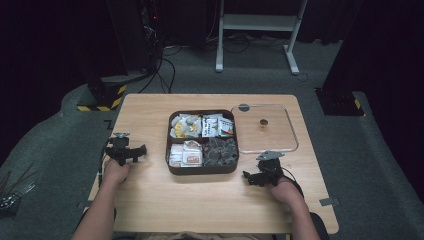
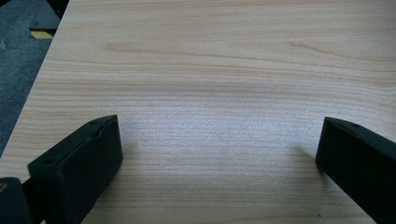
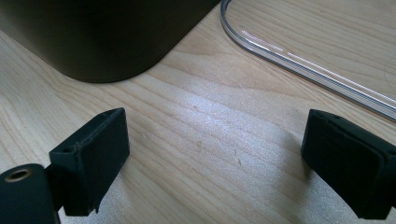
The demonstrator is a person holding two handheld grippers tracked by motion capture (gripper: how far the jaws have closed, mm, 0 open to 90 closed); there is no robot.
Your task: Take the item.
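A dark brown box with four compartments of snack packets sits at the middle of the wooden table. A clear lid lies flat just right of it. My left gripper rests on the table left of the box, held by a hand. Its jaws stand wide apart over bare wood, and the left gripper holds nothing. My right gripper rests near the box's front right corner. In the right gripper view the right gripper is open and empty, with the box's corner and the lid's rim just ahead.
Packets fill the box: pale ones at the back left, white and orange ones at the front left, dark ones at the front right. A small round knob sits on the lid. Grey floor and a white frame lie beyond the table.
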